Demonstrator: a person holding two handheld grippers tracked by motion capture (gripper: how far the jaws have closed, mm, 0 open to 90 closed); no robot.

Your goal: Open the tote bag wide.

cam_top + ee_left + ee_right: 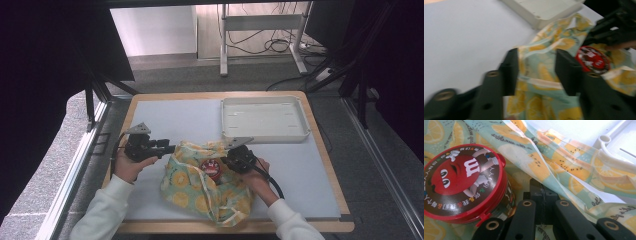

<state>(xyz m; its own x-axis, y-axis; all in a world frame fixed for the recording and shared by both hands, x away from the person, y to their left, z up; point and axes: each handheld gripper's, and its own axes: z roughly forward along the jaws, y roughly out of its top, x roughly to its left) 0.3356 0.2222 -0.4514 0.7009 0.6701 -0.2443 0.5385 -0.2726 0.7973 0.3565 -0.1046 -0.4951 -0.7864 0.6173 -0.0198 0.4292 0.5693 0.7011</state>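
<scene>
A lemon-print cloth (190, 186) lies crumpled at the table's front middle, with a round red-lidded candy tub (211, 169) resting on it. My left gripper (171, 148) sits at the cloth's left edge. In the left gripper view its jaws stand wide apart (537, 71), with the cloth (541, 57) just beyond them and the tub (592, 60) to the right. My right gripper (226, 161) is just right of the tub. In the right gripper view the jaws (541, 188) are closed together on a raised fold of cloth (536, 165), beside the tub (461, 182).
An empty white tray (262, 136) stands at the back right, just behind the cloth, and its corner appears as the tray (541, 10) and the tray (614, 142). A pale grey mat (170, 117) covers the wooden table. Dark curtains and a frame rail flank the left side.
</scene>
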